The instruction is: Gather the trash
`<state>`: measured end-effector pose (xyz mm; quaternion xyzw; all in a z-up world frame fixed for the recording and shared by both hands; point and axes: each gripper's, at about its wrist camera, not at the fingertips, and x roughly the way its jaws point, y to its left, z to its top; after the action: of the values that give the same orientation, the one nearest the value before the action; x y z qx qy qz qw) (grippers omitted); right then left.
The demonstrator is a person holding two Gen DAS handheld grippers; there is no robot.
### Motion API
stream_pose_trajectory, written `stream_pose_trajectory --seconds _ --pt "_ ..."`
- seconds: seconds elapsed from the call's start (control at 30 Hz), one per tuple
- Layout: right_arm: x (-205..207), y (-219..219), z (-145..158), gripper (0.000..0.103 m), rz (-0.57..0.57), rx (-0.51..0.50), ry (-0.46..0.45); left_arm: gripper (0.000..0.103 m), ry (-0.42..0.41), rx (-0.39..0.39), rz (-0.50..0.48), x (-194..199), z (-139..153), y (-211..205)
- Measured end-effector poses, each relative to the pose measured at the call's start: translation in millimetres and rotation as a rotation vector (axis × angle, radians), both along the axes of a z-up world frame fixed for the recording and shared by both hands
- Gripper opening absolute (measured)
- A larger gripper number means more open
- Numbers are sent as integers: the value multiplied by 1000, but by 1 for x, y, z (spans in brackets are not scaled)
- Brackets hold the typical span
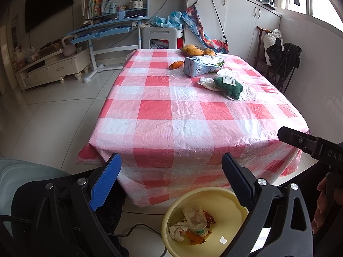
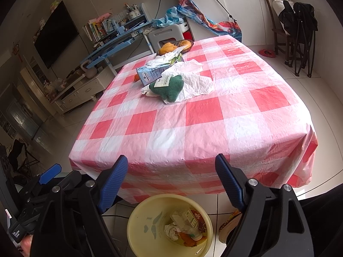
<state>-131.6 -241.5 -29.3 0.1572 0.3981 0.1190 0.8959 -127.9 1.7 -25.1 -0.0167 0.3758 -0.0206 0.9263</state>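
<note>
Both wrist views angled downward from beyond table's (image 1: 171, 111) near edge, left wrist view from left, right wrist view from right, both share checked tabletop, yellow bin (image 2: 137, 224) below on floor

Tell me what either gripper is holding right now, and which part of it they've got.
Nothing is held. The left gripper and the right gripper both stand open and empty, above the yellow bin beside the table.
</note>
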Motion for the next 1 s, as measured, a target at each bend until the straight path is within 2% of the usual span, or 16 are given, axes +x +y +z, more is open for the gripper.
stream_pose_trajectory --seconds 0.3,0.57,0.67,0.87,1.0 --pt "6 -7 7 80 -11 31 -7 91 -1 -14 1 0 2 1" --pt "50 -21 43 80 15 -52 -35 91 -16 -82 10 11 17 5" --pt "74 -27 50 80 37 -74 -30 91 -8 -81 -9 21 18 -1" --pt "109 -25 46 80 97 -78 -4 91 14 -77 -24 57 20 -14" --pt "125 2 35 78 184 -136 0 91 18 -93 -16 74 19 -16"
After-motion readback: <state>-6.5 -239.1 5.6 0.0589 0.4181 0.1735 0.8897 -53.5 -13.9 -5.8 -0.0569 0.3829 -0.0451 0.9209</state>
